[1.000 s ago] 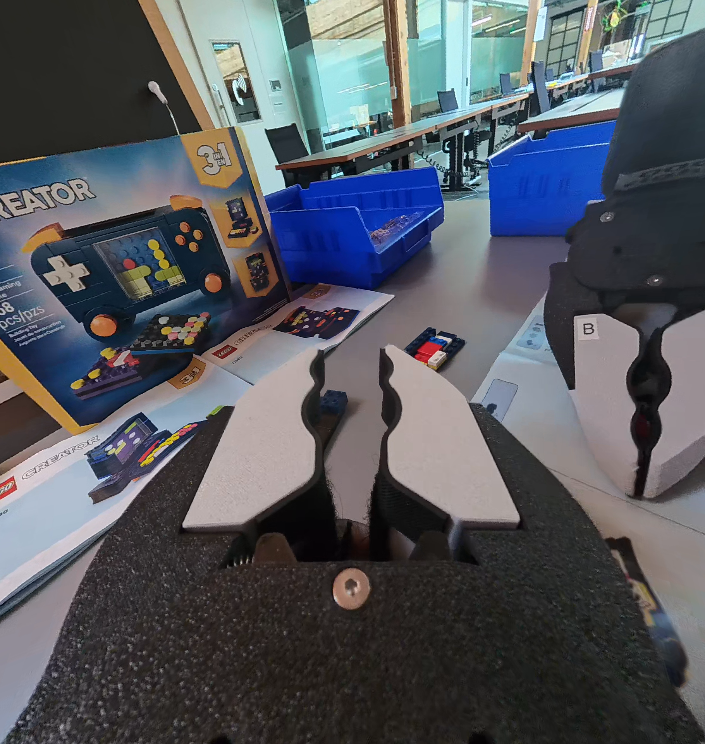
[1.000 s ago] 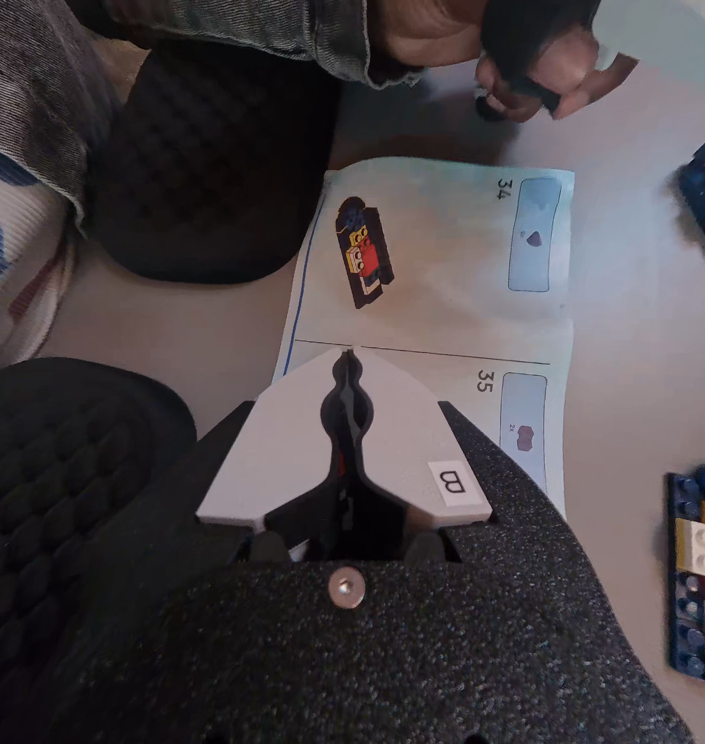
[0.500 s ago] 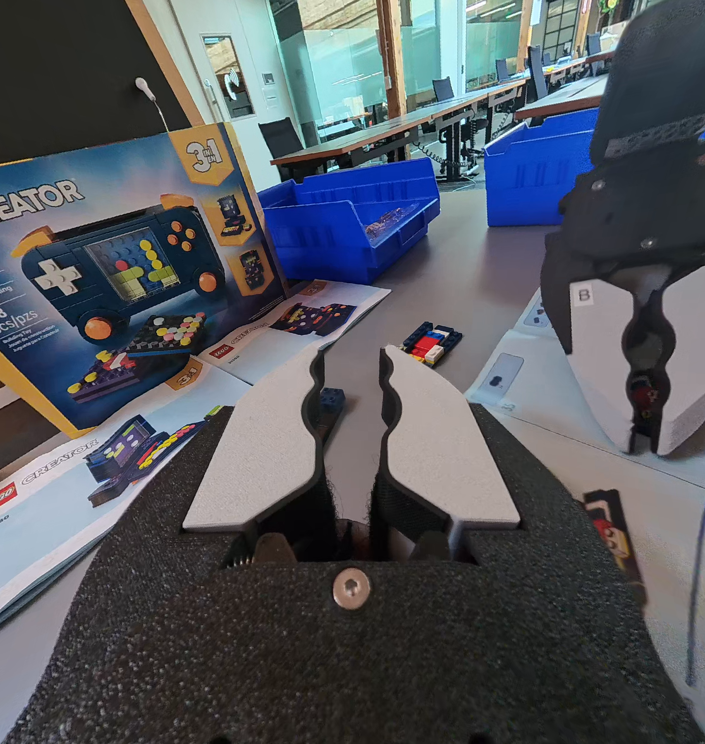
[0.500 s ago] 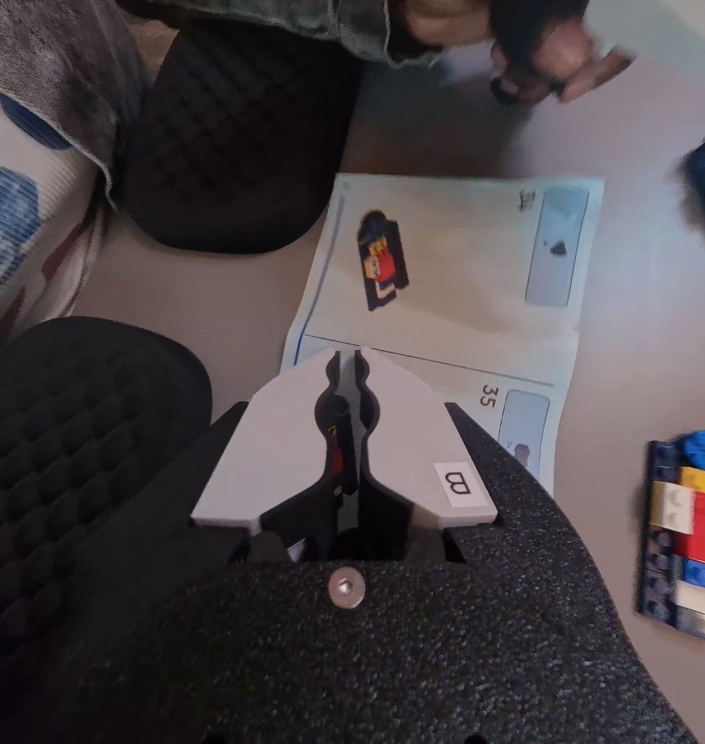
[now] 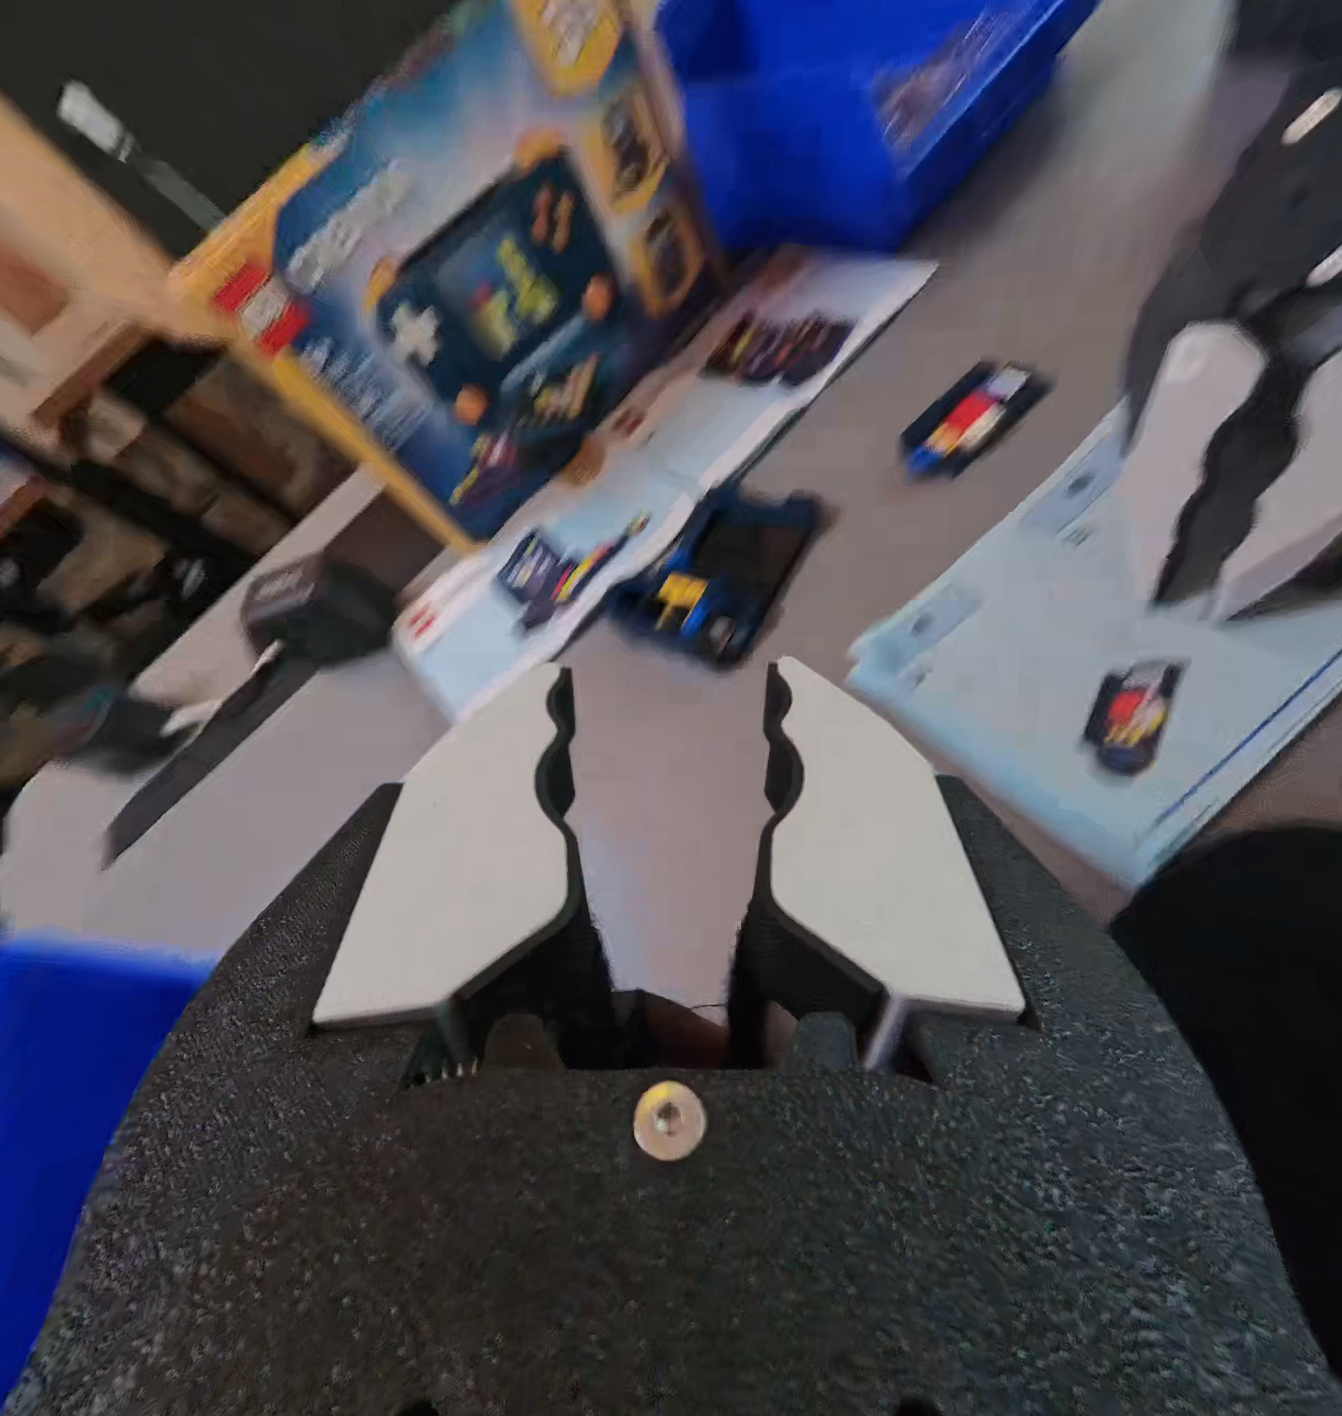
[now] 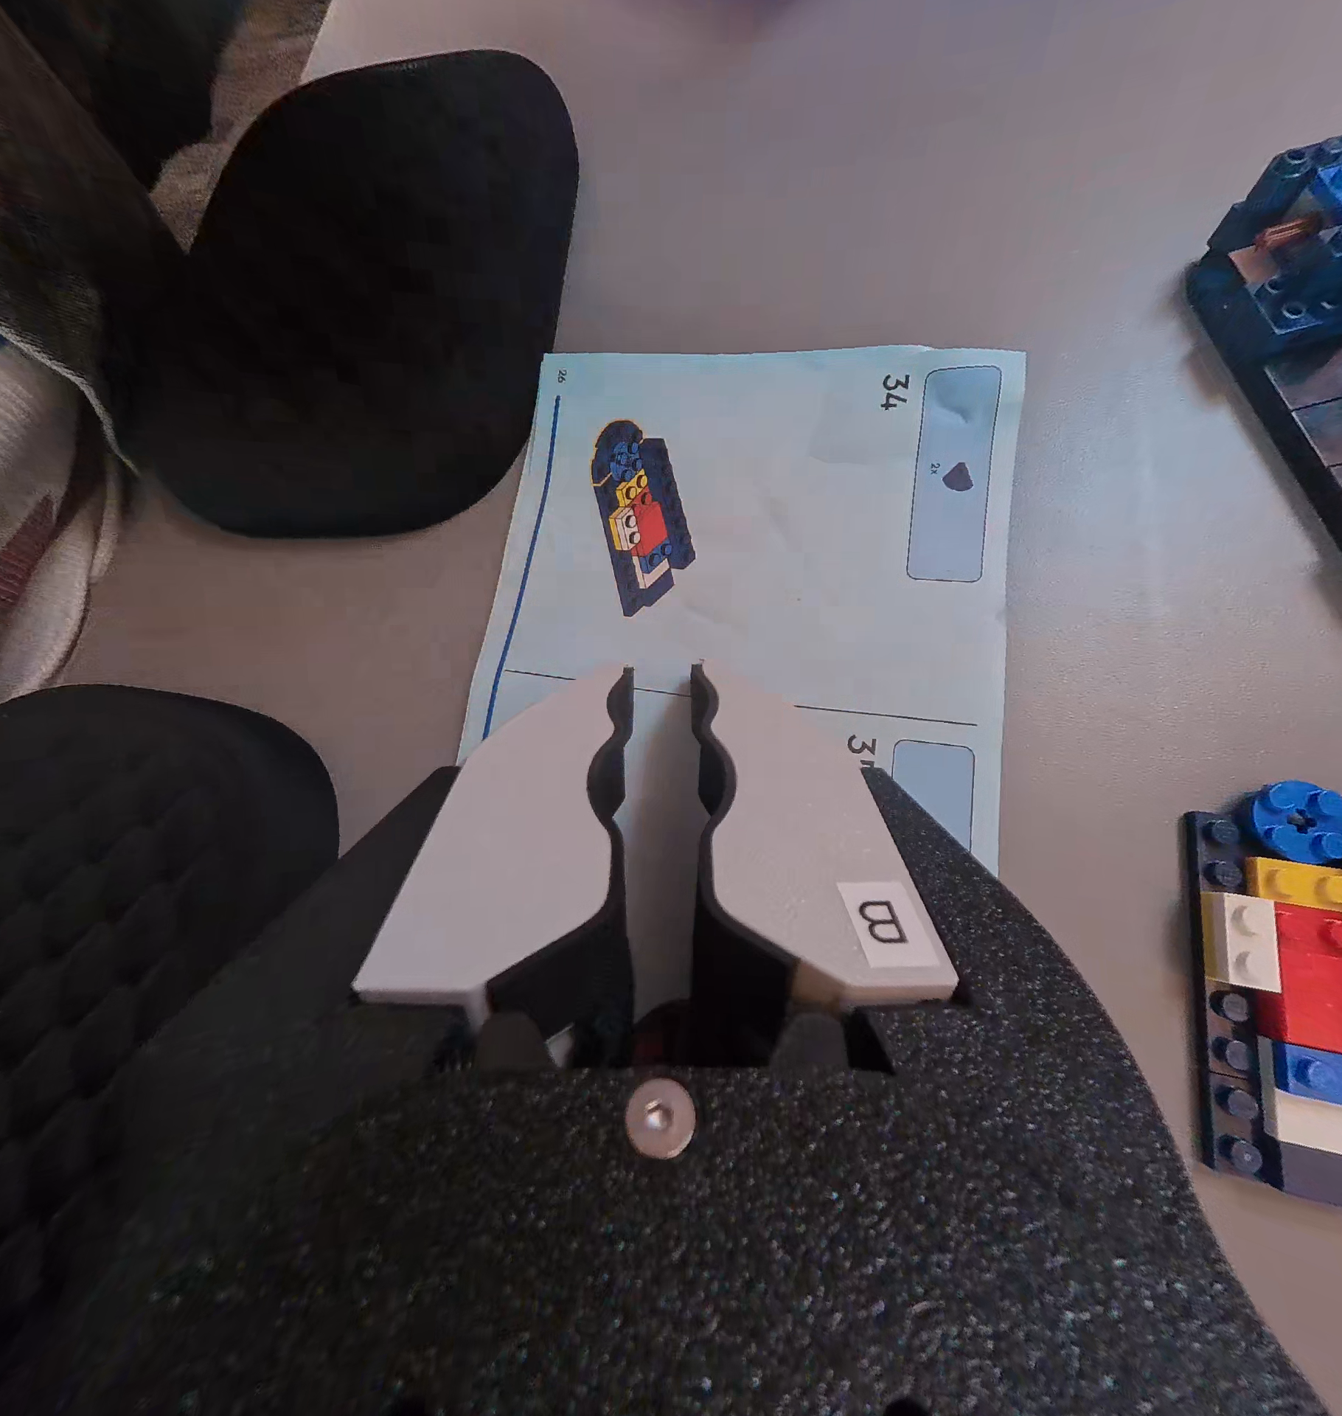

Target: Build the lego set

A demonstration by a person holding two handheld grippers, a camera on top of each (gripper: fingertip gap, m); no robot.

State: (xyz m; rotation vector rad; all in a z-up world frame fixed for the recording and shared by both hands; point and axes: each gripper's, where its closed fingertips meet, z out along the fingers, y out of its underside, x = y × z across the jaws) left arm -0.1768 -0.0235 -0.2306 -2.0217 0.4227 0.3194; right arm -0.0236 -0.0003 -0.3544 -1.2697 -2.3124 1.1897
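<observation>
The left tool (image 5: 668, 674) hangs released over the grey table (image 5: 652, 804), nearest a blurred dark-blue brick build (image 5: 718, 582). The right tool (image 6: 660, 670), parted and gripping nothing, hovers above an open instruction page (image 6: 806, 536).

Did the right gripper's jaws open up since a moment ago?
Yes. The right gripper now shows the booklet page through a gap between its jaws; earlier they were closed together.

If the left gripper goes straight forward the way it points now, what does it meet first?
Probably the dark blue brick build on the grey table, just ahead of the open, empty jaws of the left gripper. The view is blurred and depth is unclear, so it could meet the table first.
</observation>
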